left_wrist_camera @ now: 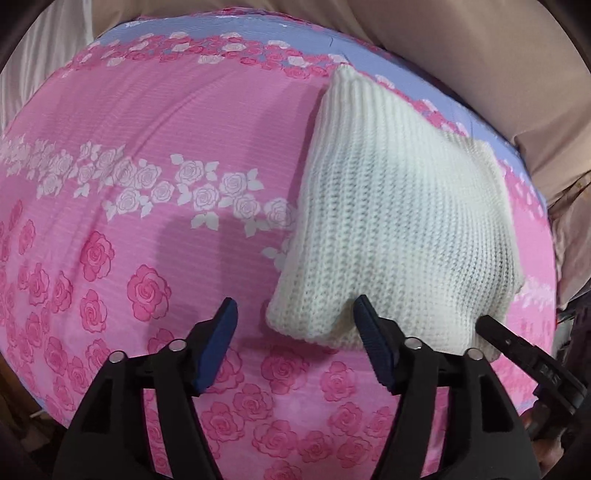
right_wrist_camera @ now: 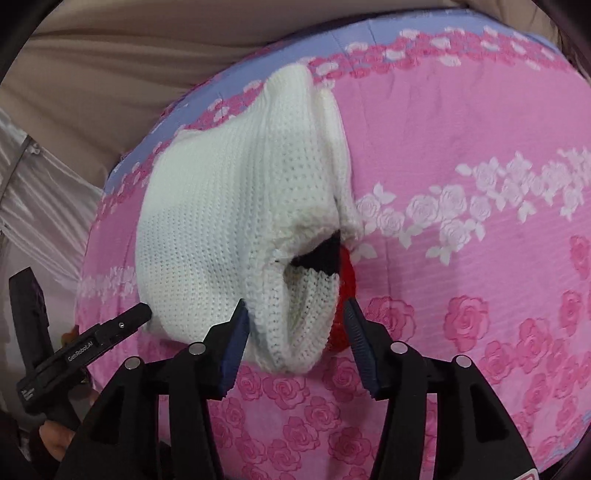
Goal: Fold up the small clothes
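A white knit garment (left_wrist_camera: 399, 221) lies folded on the pink rose-print sheet (left_wrist_camera: 147, 122). My left gripper (left_wrist_camera: 295, 319) is open over the garment's near-left corner, and its right finger dents the knit edge. In the right wrist view the garment (right_wrist_camera: 229, 206) shows a bunched hem with black and red parts (right_wrist_camera: 341, 266) peeking out. My right gripper (right_wrist_camera: 293, 314) is shut on that bunched hem, with knit filling the space between its pads. One finger (right_wrist_camera: 136, 315) of the left gripper rests at the garment's left edge.
The sheet has a lilac border (left_wrist_camera: 258, 26) at the far side, and beige fabric (left_wrist_camera: 480, 55) lies beyond it. Pale curtain-like cloth (right_wrist_camera: 40, 206) hangs to the left in the right wrist view. A hand (right_wrist_camera: 55, 439) holds the left gripper's handle.
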The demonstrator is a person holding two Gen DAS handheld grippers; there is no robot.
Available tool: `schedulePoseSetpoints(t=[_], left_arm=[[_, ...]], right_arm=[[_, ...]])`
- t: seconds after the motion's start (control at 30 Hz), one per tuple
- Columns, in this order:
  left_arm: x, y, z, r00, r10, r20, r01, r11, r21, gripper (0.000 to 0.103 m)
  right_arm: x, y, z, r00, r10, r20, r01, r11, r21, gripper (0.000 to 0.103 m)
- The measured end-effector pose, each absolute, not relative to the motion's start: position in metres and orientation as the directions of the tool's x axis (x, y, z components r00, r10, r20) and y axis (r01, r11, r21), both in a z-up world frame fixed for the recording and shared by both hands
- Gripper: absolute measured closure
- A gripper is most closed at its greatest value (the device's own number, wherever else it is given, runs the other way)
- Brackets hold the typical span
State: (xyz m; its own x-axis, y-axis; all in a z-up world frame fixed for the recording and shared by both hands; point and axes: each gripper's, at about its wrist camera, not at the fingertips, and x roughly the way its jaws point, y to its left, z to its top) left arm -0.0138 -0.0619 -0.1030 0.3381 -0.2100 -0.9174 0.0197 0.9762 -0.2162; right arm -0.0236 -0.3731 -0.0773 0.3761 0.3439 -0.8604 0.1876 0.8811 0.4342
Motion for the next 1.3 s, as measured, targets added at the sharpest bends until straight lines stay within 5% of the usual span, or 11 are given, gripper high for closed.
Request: schedulePoseSetpoints(t=[0.1,0.2,0.3,0.4,0.57,0.73,0.83,1.3], left_arm=[[-0.015,-0.062,-0.104,0.33,-0.215,-0.919,0.029,0.975,-0.218,0.052],[-0.015,-0.063,-0.108,0.327,-0.205,-0.923,0.032,0.978,-0.206,0.052],[-0.014,-0.067,-0.116,0.307,-0.195,-0.931,0.027,0.98,-0.197,0.051],[-0.016,-0.069,-0.113,0.317,-0.179,-0.932,0.039,0.984,-0.176,0.05],[-0.028,-0.075,-0.097,0.358,-0.132,-0.924,0.046,0.991,-0.124,0.039],[-0.047,-0.092,-0.075,0.436,-0.082,-0.896,0.091,0.995,-0.047,0.023],[-0.052,-0.099,-0.065,0.481,-0.062,-0.874,0.098,0.995,-0.017,0.015],[-0.075,-0.115,-0.076,0.482,0.001,-0.876,0.133,0.988,0.074,0.015]], right_arm=[[-0.033,-0.382,-0.06,0.438,0.361,-0.823,0.204,0.852,0.483,0.091],[-0.042,-0.384,-0.023,0.515,0.281,-0.809,0.131,0.907,0.399,0.092],[-0.032,-0.381,-0.068,0.388,0.243,-0.889,0.151,0.935,0.322,0.091],[-0.039,-0.387,-0.077,0.402,0.276,-0.873,0.209,0.901,0.381,0.08],[-0.065,-0.392,-0.026,0.491,0.198,-0.848,0.23,0.91,0.345,0.076],[-0.092,-0.384,0.0,0.52,-0.043,-0.853,0.343,0.925,0.162,0.038],[-0.099,-0.379,-0.002,0.513,-0.082,-0.854,0.357,0.926,0.126,0.034],[-0.108,-0.342,-0.022,0.462,-0.094,-0.882,0.291,0.955,0.051,0.025]])
